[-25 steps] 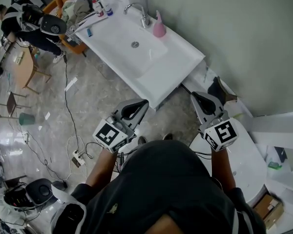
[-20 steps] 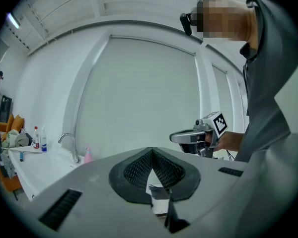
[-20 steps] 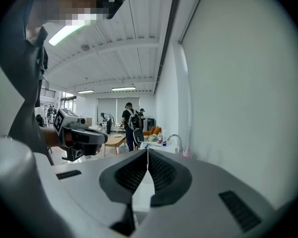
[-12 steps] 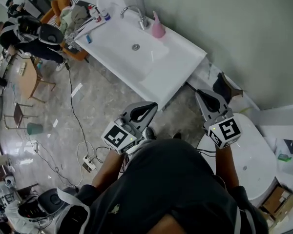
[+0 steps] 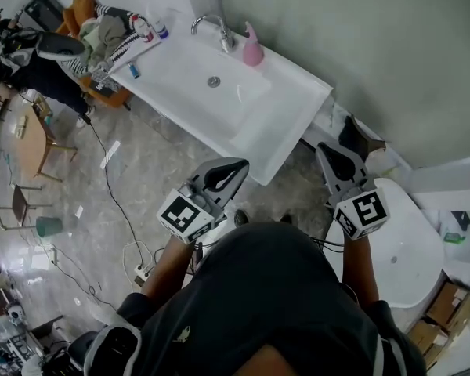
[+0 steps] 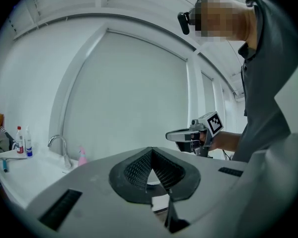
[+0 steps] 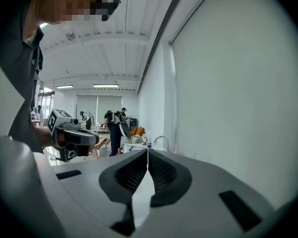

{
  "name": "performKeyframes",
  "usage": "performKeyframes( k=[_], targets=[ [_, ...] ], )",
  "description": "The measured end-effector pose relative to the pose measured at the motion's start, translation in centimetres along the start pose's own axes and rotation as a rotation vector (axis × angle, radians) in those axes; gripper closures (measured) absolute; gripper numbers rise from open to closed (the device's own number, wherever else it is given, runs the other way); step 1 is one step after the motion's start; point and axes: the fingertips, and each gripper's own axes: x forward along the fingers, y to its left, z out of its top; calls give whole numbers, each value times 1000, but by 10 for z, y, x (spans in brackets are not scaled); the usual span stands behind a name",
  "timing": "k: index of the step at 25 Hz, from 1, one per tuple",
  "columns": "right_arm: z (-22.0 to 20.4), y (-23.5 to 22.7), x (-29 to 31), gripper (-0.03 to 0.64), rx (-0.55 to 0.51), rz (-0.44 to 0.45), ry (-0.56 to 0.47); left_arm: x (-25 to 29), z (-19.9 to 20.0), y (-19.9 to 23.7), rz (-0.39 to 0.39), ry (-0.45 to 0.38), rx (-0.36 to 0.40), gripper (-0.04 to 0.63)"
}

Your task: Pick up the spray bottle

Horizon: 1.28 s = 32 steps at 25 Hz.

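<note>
The pink spray bottle [image 5: 253, 47] stands upright on the white sink counter [image 5: 290, 100], just right of the chrome faucet [image 5: 211, 23]. In the left gripper view the bottle [image 6: 82, 156] shows small and far off, beside the faucet [image 6: 59, 145]. My left gripper [image 5: 236, 164] hovers over the floor in front of the counter's near corner, its jaws together and empty. My right gripper [image 5: 325, 149] is held further right, near the wall, also shut and empty. In their own views, the left gripper [image 6: 151, 150] and the right gripper [image 7: 147, 150] each have nothing between their pads.
Small bottles [image 5: 149, 28] and a blue item [image 5: 135, 70] lie at the counter's far end. Clothes are piled on an orange chair [image 5: 94, 18], with a person [image 5: 27, 57] beside it. A cable and power strip [image 5: 141, 271] lie on the floor. A white rounded fixture [image 5: 403, 245] sits at right.
Both grippers have drifted a little forward, toward the sink counter, and the head view has shifted with them. Their jaws stay shut and empty. The spray bottle has not moved.
</note>
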Motion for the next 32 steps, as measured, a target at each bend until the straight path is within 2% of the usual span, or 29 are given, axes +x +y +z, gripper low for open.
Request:
performKeyframes(
  k=[8,16,22,32],
  targets=[
    [4,24,17,607,-13,-22,17,-21,-8,27,-29,-15,16,594],
    [2,4,30,607,-15,-4,27,-1,-2,35,-7,-23,-28,594],
    [6,-24,51,607,-8,66,21,26,2,52,45,1,-21,594],
    [-5,-75,61,607,-10,186,0,81,1,44,137,20,-11,594]
  ],
)
